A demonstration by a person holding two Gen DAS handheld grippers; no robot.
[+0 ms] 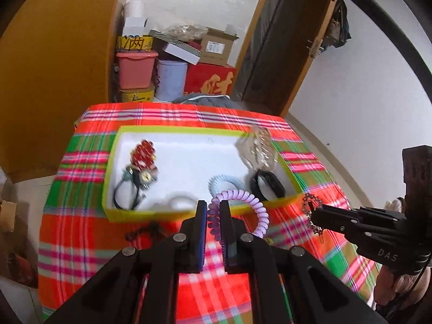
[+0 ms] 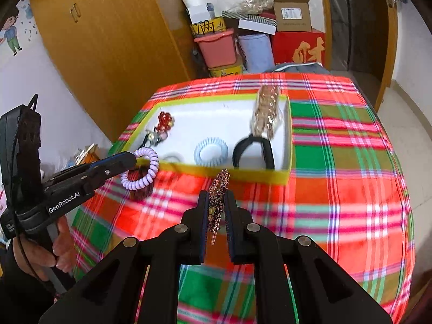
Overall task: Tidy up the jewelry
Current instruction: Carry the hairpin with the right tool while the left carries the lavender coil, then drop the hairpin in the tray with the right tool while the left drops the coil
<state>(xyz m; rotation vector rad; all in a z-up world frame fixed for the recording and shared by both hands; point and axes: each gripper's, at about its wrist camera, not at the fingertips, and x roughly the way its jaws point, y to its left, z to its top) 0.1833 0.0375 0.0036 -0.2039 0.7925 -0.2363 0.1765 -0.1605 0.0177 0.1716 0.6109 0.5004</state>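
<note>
My left gripper is shut on a purple spiral hair tie, held just in front of the near wall of the yellow-rimmed white box. It also shows in the right wrist view, with the hair tie hanging below. My right gripper is shut on a sparkly rhinestone hair clip, above the cloth near the box's front wall. In the left wrist view this gripper holds the clip at the right. The box holds a red bead piece, a blue spiral tie, a black band and a gold chain in a bag.
The table carries a red, green and pink plaid cloth. A dark small item lies on the cloth in front of the box. Stacked boxes and tubs stand behind the table, with a wooden wardrobe to the left and a door to the right.
</note>
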